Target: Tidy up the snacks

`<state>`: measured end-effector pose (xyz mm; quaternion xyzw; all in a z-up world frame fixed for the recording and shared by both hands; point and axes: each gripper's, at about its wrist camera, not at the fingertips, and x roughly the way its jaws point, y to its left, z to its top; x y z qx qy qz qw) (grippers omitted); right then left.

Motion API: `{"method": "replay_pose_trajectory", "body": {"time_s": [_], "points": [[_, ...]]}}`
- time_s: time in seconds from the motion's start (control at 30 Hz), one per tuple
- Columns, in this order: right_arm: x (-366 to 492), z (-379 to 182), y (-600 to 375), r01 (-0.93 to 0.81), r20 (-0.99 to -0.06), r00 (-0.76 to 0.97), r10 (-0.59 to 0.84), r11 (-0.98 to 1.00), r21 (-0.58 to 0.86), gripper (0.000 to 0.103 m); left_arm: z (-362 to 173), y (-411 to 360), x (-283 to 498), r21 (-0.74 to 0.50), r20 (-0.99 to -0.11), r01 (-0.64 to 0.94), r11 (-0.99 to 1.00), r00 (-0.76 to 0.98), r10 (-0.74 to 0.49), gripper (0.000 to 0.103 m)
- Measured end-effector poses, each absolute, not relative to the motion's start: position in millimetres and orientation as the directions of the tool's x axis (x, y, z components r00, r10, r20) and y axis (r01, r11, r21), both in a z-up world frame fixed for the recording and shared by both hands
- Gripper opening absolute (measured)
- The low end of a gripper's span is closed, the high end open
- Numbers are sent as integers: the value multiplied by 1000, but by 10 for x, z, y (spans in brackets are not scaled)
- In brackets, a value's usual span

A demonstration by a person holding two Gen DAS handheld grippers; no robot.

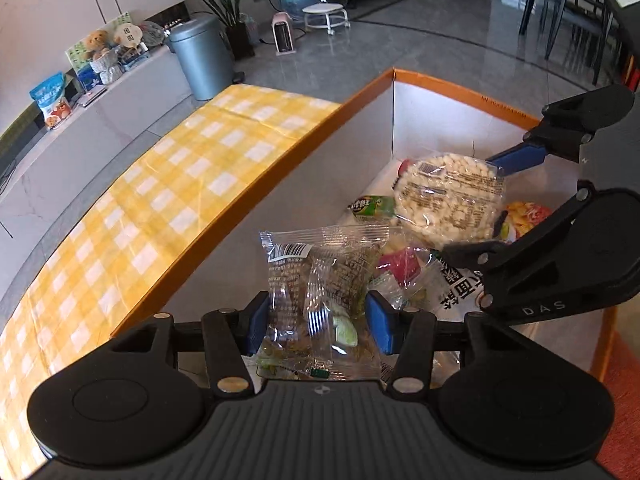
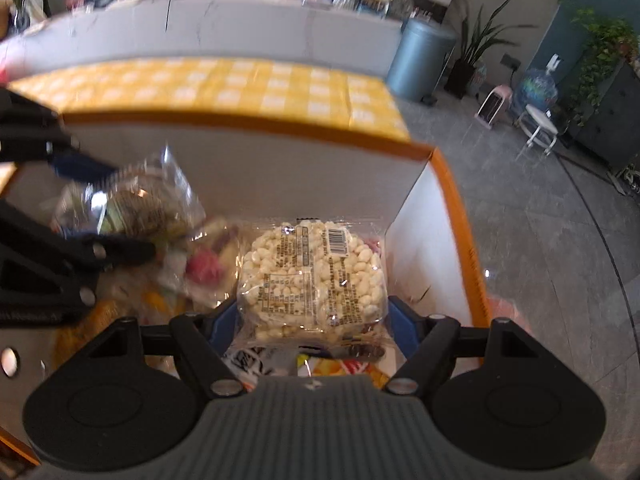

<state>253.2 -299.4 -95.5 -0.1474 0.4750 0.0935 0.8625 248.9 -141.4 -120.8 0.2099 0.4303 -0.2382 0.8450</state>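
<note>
Box: an orange-rimmed cardboard box with white inner walls stands on the yellow checked tablecloth; it serves as the bin for the snacks, so both tools work inside it.
Left gripper: its blue pads are closed on a clear packet with a barcode label, pinched low so most of the packet stands up above the pads, near the box's long wall beside the cloth.
Right gripper: closed on a round puffed rice cake in clear wrap, gripped at its lower edge and held toward the far corner of the box, probably to lift or place it without crushing.
Loose snacks: a green packet, a pink one and others lie heaped on the box floor between the tools.
Stage, as I judge it: both packets are held over the heap; whether they are going in or coming out cannot be told.
</note>
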Motion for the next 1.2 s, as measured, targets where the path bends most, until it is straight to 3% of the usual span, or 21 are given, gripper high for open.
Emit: {"method": "replay_pose_trajectory", "body": {"time_s": [0.27, 0.57, 0.9, 1.2], "points": [[2627, -1022, -3065, -295, -889, 458, -6, 942, -159, 75, -1249, -1476, 2611, 120, -863, 615, 779, 452, -224, 59], [2451, -977, -2996, -349, -860, 506, -72, 894, -281, 77, -1309, -1590, 2469, 117, -897, 700, 704, 378, -227, 59], [2328, -824, -2970, -348, -856, 514, -60, 897, -272, 77, -1278, -1588, 2222, 86, -920, 729, 679, 320, -227, 59], [2119, -641, -2956, -340, -839, 540, -66, 895, -290, 83, -1143, -1473, 2051, 77, -906, 692, 717, 349, -240, 72]]}}
